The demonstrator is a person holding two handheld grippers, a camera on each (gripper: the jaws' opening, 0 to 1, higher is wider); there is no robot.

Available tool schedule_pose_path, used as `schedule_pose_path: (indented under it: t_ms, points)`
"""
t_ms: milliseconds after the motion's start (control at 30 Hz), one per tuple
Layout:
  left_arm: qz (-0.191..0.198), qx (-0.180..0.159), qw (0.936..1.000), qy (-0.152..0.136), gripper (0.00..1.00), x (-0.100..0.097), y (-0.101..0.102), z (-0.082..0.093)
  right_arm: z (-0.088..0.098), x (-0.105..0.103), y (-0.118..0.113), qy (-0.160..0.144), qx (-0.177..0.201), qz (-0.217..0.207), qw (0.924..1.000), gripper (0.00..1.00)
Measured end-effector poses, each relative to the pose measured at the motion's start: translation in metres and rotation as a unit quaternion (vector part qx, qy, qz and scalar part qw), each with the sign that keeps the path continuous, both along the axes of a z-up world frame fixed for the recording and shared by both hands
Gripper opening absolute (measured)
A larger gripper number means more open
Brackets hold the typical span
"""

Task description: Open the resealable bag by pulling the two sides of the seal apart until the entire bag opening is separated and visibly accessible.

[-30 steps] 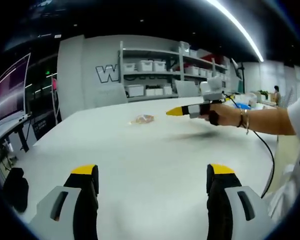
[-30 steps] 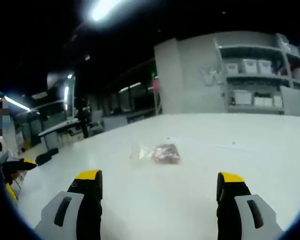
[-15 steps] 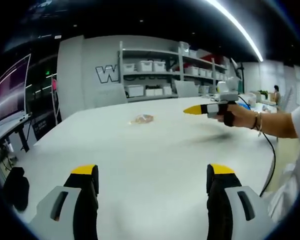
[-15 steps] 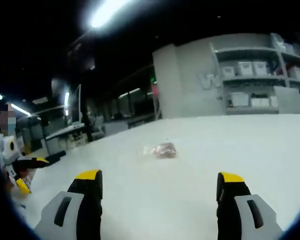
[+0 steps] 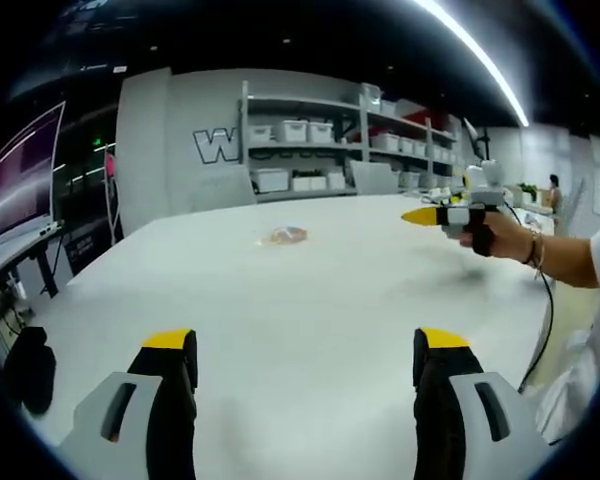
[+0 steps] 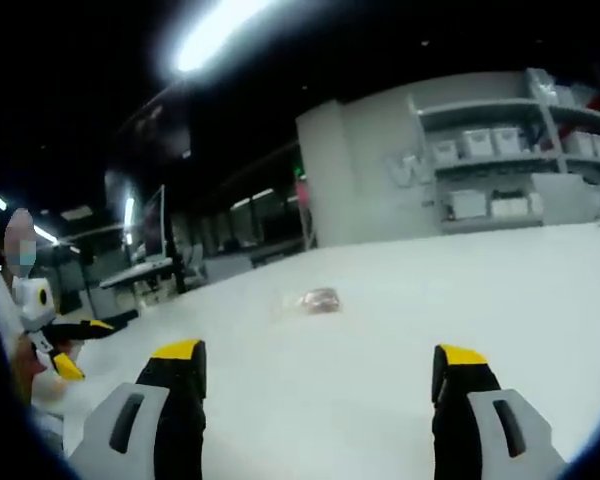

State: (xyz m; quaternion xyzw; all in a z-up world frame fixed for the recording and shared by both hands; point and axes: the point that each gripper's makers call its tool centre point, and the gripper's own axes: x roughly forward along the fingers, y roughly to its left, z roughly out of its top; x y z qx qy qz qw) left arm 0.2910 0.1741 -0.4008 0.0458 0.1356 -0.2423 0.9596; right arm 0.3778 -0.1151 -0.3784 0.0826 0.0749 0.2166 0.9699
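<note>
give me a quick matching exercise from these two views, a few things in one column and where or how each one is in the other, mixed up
Things:
1. resealable bag
2. left tool
3. right tool
4. storage bins

Places or states:
A. held in a hand above the table, off to the right in the left gripper view
B. lined up on the wall shelves behind the table
C. lying flat on the white table, far from both tools
D. jaws wide apart, nothing between them, low over the near part of the table

Pairs: 1-C, 2-D, 3-A, 4-B
</note>
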Motion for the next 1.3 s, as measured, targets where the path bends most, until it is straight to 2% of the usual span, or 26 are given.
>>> schedule_pose_path:
  t_ms: [500, 733, 1067, 1300]
  points:
    - [0.008, -0.009, 0.9999, 0.001, 0.88, 0.007, 0.008, -0.003, 0.008, -0.035, -0.017, -0.02, -0.004, -0.013, 0.9997, 0.94]
    - [0.007, -0.01, 0.9999, 0.004, 0.88, 0.01, 0.007, -0.003, 0.007, -0.044, -0.027, -0.024, 0.003, -0.019, 0.9995, 0.94]
    - [0.011, -0.014, 0.9998, 0.005, 0.88, 0.012, 0.009, -0.004, 0.008, -0.074, -0.048, -0.042, 0.001, -0.045, 0.9981, 0.94]
    - [0.006, -0.013, 0.9999, 0.009, 0.87, 0.012, 0.004, -0.006, 0.005, -0.098, -0.056, -0.055, -0.016, -0.062, 0.9965, 0.93]
